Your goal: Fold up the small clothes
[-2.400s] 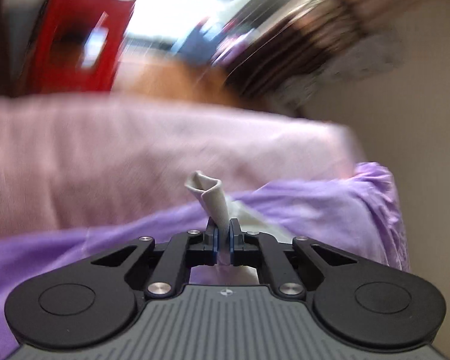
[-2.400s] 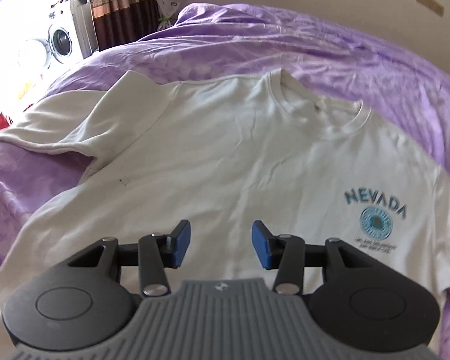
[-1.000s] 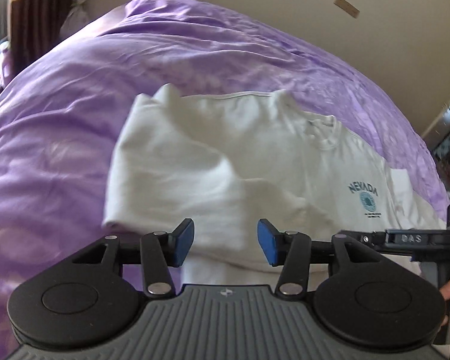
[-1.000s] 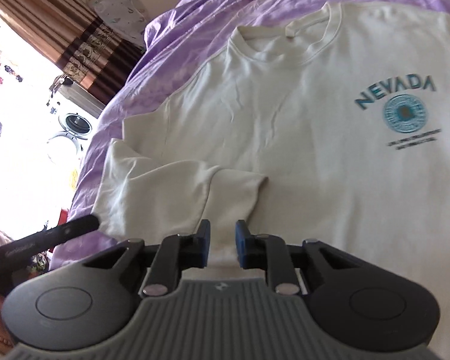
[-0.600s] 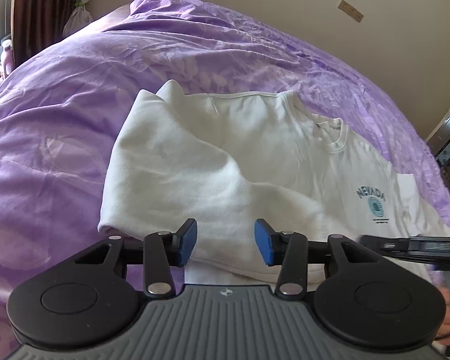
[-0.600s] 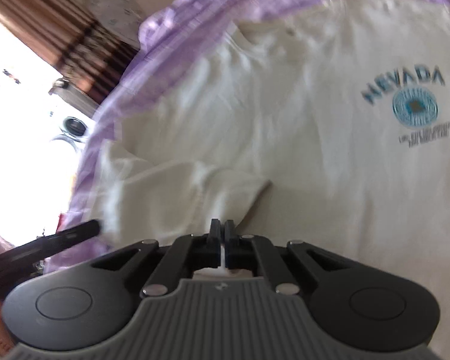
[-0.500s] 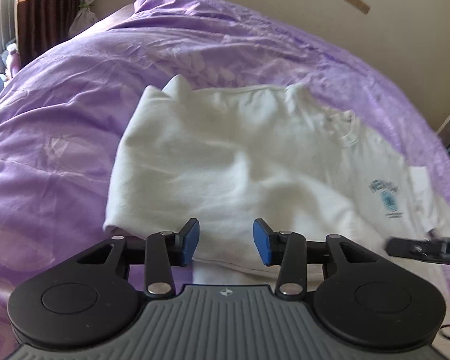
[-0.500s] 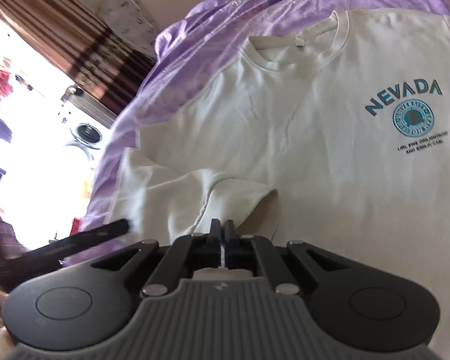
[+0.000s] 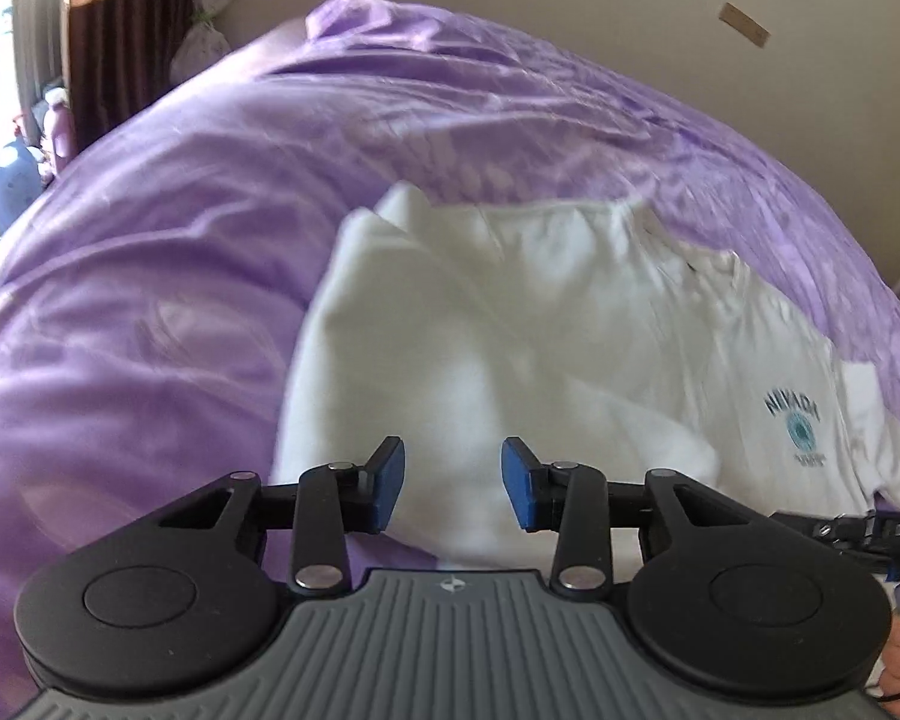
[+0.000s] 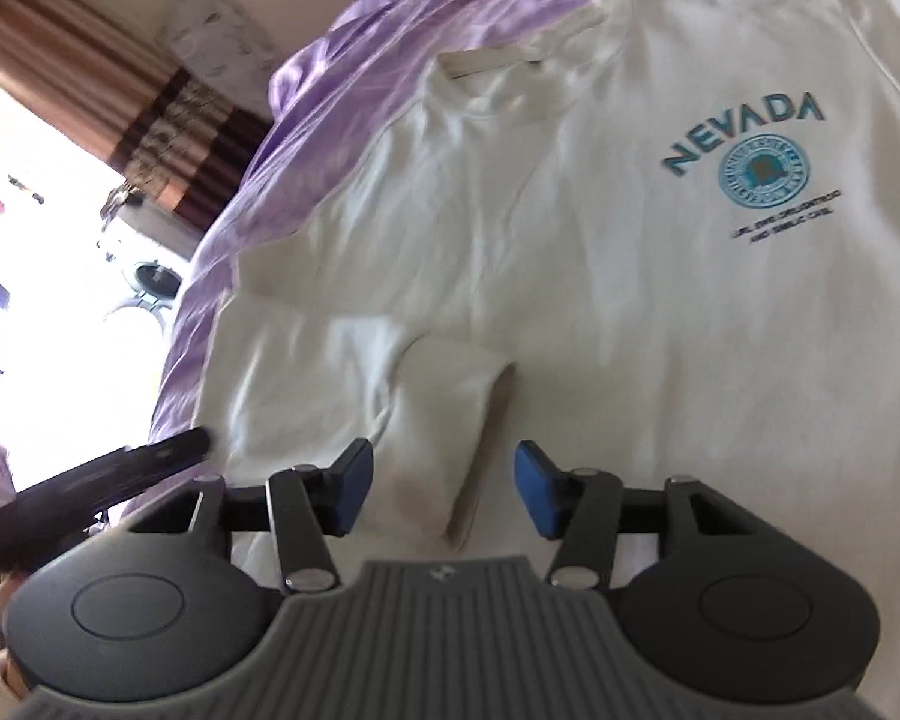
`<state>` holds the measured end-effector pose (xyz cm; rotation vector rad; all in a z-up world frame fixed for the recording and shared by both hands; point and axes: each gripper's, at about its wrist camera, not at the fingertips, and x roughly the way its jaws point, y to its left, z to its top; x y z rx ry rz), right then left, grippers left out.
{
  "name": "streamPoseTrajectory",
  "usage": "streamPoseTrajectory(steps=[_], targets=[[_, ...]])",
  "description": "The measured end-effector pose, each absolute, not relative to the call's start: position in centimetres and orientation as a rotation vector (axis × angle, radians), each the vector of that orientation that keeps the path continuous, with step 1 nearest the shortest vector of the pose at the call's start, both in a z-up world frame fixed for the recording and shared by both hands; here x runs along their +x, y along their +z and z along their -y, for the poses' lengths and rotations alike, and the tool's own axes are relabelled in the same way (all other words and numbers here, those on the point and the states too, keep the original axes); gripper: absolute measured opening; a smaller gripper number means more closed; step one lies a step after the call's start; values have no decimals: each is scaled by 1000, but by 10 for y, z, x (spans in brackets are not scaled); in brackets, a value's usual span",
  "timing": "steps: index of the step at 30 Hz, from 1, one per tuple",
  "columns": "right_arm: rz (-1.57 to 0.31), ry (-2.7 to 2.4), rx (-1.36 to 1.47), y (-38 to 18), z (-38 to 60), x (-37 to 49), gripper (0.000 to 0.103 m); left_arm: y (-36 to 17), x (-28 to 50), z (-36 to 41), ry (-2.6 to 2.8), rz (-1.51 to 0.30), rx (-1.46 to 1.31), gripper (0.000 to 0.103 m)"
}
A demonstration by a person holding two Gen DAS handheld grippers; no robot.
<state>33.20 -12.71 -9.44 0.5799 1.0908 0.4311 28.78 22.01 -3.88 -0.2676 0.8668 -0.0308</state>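
So the right gripper (image 10: 441,489) was clamped shut on the cuff of the folded-over sleeve (image 10: 426,414) half a second ago, and now its jaws are opening with nothing pinched, the sleeve just lying flat on the t-shirt (image 10: 600,300) right under and ahead of the blue pads. My read is that the first sleeve fold is done and let go, so one side is tucked in and the side with the NEVADA print (image 10: 744,126) is still waiting its turn. The left gripper (image 9: 453,489) is spread too, holding nothing, with its jaws a touch narrower than a second ago. It hangs over the folded left edge of the shirt, near edge of the cloth just beyond its fingertips. The shirt itself sits on the purple bedspread (image 9: 168,276), collar toward the far edge by the wall, bottom hem nearest the grippers.
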Motion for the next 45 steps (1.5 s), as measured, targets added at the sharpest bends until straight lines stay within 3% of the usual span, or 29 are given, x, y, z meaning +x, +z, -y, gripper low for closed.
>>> streamPoseTrajectory(steps=[4, 6, 8, 10, 15, 23, 29, 33, 40, 45], targets=[[-1194, 402, 707, -134, 123, 354, 48, -31, 287, -239, -2, -850, -307, 45], [-1181, 418, 773, -142, 120, 356, 33, -29, 286, -248, 12, -845, -322, 45], [-1201, 445, 811, -143, 114, 357, 7, -27, 286, -258, 36, -837, -336, 45], [-1182, 450, 755, -130, 107, 357, 4, -25, 286, -269, 57, -824, -358, 45], [-1039, 498, 563, -47, 85, 368, 2, -21, 293, -298, 91, -809, -495, 45], [-689, 635, 311, 143, 36, 394, 1, -17, 308, -313, 100, -800, -600, 45], [-554, 493, 332, 202, 100, 410, 1, -27, 324, -295, 58, -833, -592, 45], [-622, 356, 317, 172, 153, 421, 1, -43, 343, -277, 39, -860, -582, 45], [-877, 210, 377, 28, 227, 426, 1, -69, 380, -250, 30, -880, -583, 53], [-925, 176, 432, -25, 255, 432, 1, -87, 412, -245, 25, -884, -637, 55]])
